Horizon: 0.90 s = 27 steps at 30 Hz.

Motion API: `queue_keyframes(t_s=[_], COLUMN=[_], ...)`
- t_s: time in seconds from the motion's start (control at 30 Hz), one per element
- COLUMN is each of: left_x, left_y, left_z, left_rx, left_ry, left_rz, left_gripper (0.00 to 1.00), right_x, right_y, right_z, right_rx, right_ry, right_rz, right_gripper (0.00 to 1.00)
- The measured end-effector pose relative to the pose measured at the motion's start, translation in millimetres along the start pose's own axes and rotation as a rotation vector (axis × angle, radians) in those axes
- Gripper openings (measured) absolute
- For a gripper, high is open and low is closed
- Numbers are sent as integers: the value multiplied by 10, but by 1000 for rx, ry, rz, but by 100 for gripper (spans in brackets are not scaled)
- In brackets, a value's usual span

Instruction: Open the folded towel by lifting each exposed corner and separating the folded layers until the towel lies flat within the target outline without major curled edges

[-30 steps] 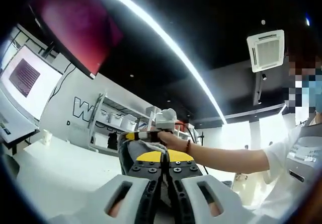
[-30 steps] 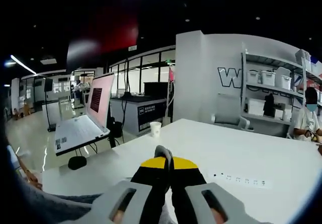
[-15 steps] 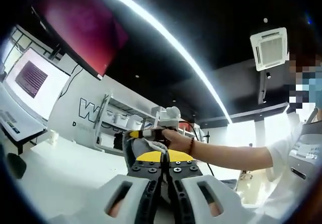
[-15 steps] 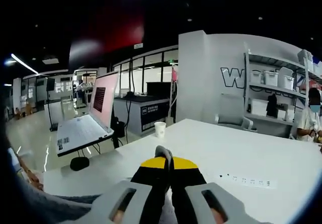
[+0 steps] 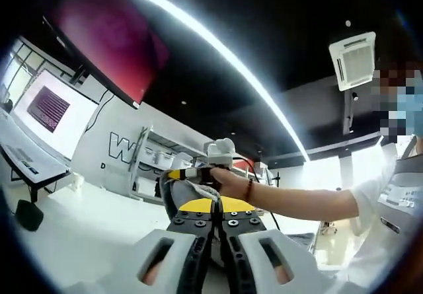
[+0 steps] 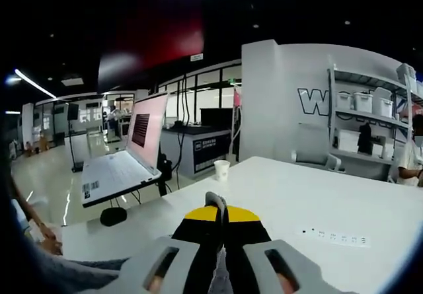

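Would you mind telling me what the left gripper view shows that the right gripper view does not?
Left gripper view: a hand holding the right claw, with the grey towel pinched in it, plus a ceiling vent. Right gripper view: a paper cup and a power strip. Both: the white table, the laptop and the shelving.

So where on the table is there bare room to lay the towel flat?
In the right gripper view the white table is bare from the paper cup across to the power strip. The left edge is crowded by the laptop. Both grippers, right and left, pinch grey towel.
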State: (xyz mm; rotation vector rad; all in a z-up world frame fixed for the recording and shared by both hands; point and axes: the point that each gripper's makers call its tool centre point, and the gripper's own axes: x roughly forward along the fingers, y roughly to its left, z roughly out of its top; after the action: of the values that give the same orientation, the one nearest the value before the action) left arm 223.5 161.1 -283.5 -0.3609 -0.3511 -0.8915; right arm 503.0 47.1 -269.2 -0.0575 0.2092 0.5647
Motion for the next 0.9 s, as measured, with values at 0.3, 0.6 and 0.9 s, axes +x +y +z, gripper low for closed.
queue_keyframes(t_s=[0.3,0.6,0.9], left_x=[-73,-164,-361], left_y=[178,383,398], left_z=[82,116,117], left_rx=[17,13,25], left_ry=[0,-7,-13], left_rz=[30,76,105], left_gripper=[1,1,1], right_x=[57,147,249], right_y=[80,117,338], right_z=[88,168,140], right_rx=[-26,-31,-23], right_ry=[-10,-19,-18], right_rz=[-2,-10,28], right_gripper=[0,0,0])
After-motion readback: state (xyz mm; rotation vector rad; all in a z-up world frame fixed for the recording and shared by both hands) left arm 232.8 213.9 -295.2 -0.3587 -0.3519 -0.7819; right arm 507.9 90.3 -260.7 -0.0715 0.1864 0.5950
